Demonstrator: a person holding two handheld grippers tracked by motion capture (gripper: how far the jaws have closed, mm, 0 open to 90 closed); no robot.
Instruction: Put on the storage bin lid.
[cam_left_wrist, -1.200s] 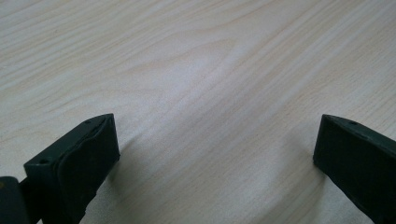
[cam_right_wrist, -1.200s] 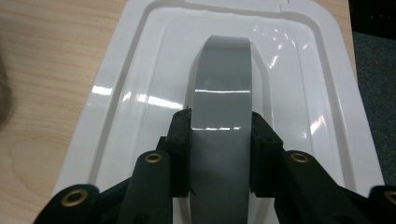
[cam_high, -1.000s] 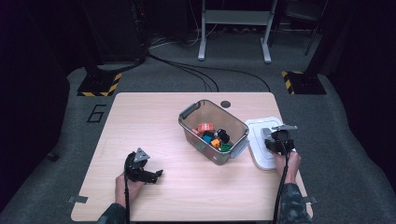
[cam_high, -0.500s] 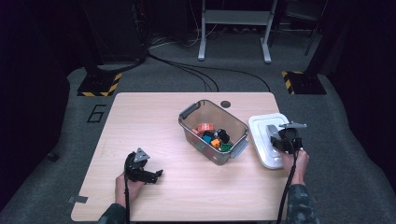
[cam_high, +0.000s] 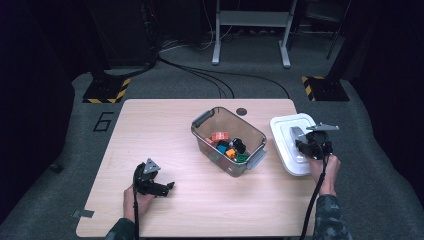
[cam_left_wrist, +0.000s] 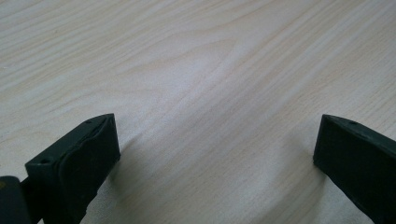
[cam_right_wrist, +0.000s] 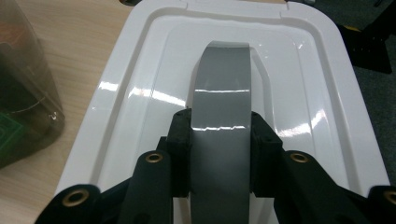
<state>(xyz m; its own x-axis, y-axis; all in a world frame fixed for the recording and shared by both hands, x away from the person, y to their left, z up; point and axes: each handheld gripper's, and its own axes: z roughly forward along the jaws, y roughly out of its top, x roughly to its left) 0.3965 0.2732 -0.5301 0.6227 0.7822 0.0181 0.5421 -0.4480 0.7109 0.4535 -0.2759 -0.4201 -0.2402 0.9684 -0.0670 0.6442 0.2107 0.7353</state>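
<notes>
I'm gripping the lid's (cam_right_wrist: 140, 93) grey handle (cam_right_wrist: 223, 93) with my right gripper (cam_right_wrist: 222, 154), jaws clamping it. My left gripper (cam_high: 150, 181) is resting on the counter (cam_high: 165, 135), jaws spread, holding nothing.

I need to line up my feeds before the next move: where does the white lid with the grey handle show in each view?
High view: the white lid is at the table's right edge, right of the clear bin, under the right gripper.
Left gripper view: not in it; bare wooden table between open jaws.
Right gripper view: the lid spans the picture, its grey handle clamped.
Shared landmark: the clear bin, at the right gripper view's left edge.
</notes>
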